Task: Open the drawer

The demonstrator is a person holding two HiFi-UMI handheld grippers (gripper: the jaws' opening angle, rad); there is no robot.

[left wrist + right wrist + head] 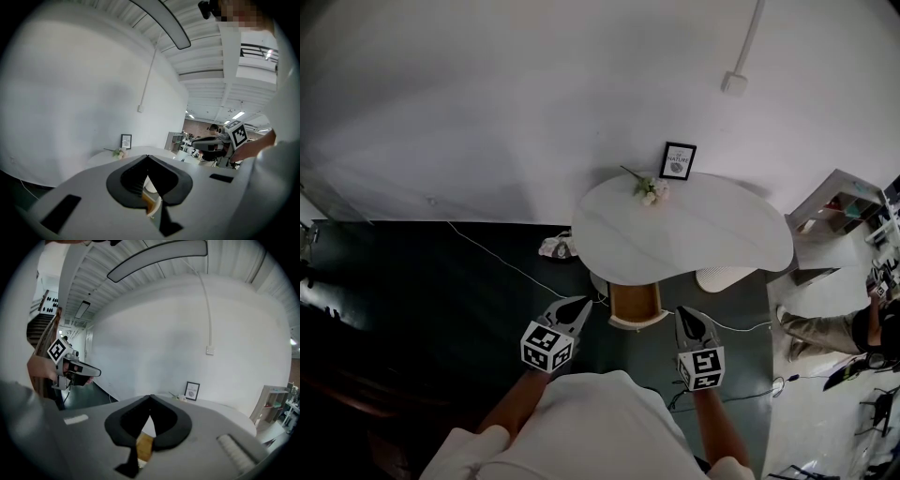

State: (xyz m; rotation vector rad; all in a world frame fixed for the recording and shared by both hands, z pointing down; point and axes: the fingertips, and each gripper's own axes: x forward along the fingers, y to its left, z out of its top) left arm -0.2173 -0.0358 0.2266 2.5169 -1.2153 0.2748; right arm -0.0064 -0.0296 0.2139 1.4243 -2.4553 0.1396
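A wooden drawer unit [635,302] with a pale rim sits under the front edge of the white oval table [722,234]. My left gripper [580,303] hovers just left of the unit, its jaws shut and empty. To the unit's right hangs my right gripper [687,315], also shut with nothing held. In the left gripper view the jaw tips of the left gripper [148,157] meet, and a strip of the wooden unit [151,202] shows through the gap below them. The right gripper view shows the same: the right gripper [150,397] closed, wood [144,445] behind it.
A framed picture [678,160] and a small flower sprig [649,190] stand at the table's back. A white cable [502,258] runs over the dark floor, near a small bundle [555,247]. A white stool [724,277], a shelf [839,202] and a seated person [830,328] are at the right.
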